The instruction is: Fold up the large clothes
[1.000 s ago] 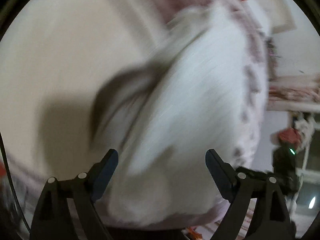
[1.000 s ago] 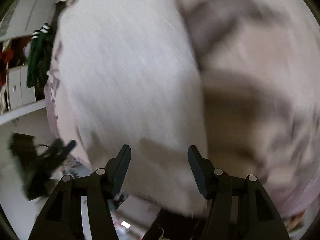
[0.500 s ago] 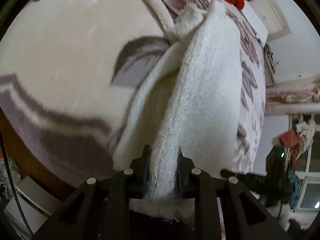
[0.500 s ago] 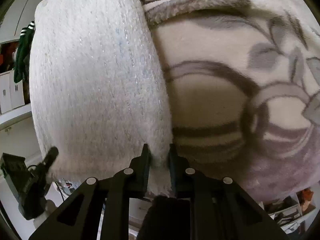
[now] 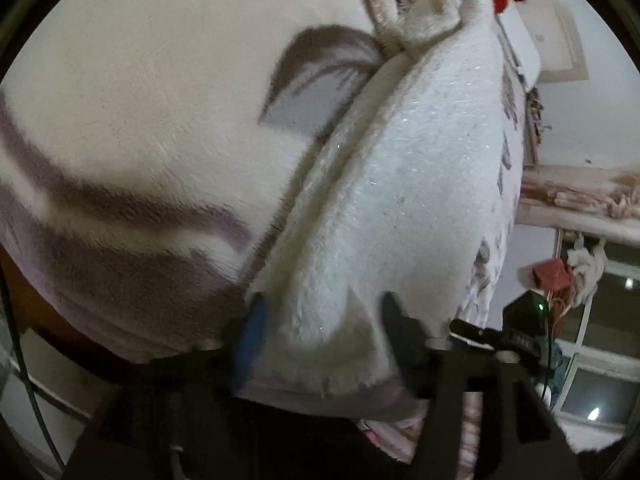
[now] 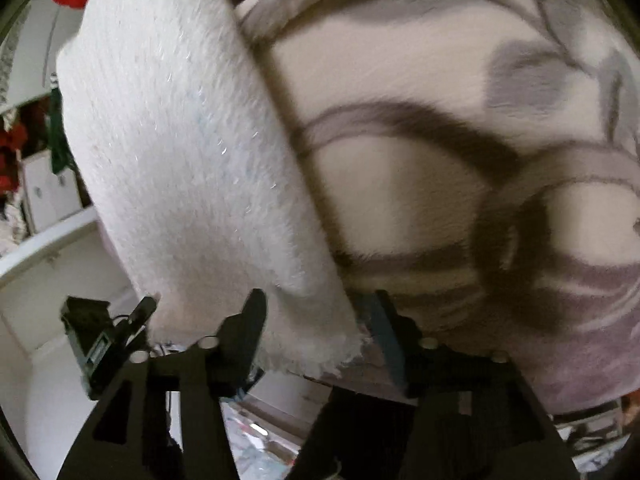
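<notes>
Since half a second ago both grips were released: left tool point(image 5: 320, 330) and right tool point(image 6: 316, 320) jaws opening, white garment point(image 5: 400, 184) hem loose between them, folded at bed point(image 5: 120, 128) edge.

We see our left gripper point(image 5: 320, 324) and right gripper point(image 6: 316, 316) both angled downward, jaws opening, fingers apart with white fabric lying loosely between them.
</notes>
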Demonstrator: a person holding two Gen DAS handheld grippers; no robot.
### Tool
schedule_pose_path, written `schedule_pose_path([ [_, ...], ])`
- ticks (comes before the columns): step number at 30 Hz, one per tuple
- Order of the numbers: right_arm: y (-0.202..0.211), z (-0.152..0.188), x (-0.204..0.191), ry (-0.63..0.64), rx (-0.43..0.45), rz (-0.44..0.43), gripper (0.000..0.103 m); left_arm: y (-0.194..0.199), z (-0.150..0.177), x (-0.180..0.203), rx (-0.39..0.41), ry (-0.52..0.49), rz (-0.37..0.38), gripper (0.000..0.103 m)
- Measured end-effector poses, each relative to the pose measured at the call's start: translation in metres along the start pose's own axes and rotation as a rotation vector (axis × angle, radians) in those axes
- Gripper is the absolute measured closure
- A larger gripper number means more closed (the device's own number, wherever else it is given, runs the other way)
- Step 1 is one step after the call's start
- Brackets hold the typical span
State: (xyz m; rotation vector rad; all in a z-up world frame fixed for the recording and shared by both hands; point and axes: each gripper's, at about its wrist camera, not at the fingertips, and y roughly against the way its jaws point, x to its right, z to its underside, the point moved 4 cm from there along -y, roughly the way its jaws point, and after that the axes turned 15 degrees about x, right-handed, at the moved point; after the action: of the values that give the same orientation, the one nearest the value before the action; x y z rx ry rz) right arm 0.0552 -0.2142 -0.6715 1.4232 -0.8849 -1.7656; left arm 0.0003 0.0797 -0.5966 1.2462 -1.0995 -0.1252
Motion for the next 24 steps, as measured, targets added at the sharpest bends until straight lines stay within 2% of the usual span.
schedule_pose_path([
  [5, -0.037, 0.013, 0.011, -0.049, -0.107, -0.195, 0.043, -0.029, 0.004, -0.024, -0.057, 0.060, 0.067, 0.041],
  [8, -0.055, 0.018, 0.008, -0.077, -0.118, -0.273, 0.041, -0.036, 0.000, -0.022, -0.048, 0.024, 0.074, 0.040],
  [12, -0.056, 0.020, 0.006, -0.075, -0.116, -0.310, 0.041, -0.021, 0.005, -0.011, -0.008, -0.046, 0.052, 0.041],
  [13, -0.057, 0.023, 0.001, -0.067, -0.117, -0.312, 0.041, -0.017, 0.008, -0.008, -0.004, -0.057, 0.052, 0.050],
  [14, -0.057, 0.022, -0.001, -0.061, -0.113, -0.307, 0.047, -0.011, 0.011, -0.004, 0.001, -0.070, 0.061, 0.063],
  [15, -0.067, 0.026, -0.009, -0.059, -0.113, -0.310, 0.052, -0.006, 0.011, 0.000, 0.012, -0.076, 0.059, 0.065],
  [16, -0.071, 0.027, -0.018, -0.061, -0.112, -0.316, 0.063, -0.003, 0.011, 0.002, 0.021, -0.079, 0.060, 0.068],
  [17, -0.064, 0.028, -0.022, -0.073, -0.099, -0.321, 0.069, 0.000, 0.010, 0.004, 0.029, -0.081, 0.064, 0.070],
  [21, -0.033, 0.039, -0.034, -0.092, -0.068, -0.362, 0.077, 0.019, 0.012, 0.021, 0.055, -0.040, 0.082, 0.076],
  [24, -0.001, 0.040, -0.054, -0.097, -0.046, -0.402, 0.079, 0.047, 0.003, 0.037, 0.085, -0.010, 0.147, 0.080],
])
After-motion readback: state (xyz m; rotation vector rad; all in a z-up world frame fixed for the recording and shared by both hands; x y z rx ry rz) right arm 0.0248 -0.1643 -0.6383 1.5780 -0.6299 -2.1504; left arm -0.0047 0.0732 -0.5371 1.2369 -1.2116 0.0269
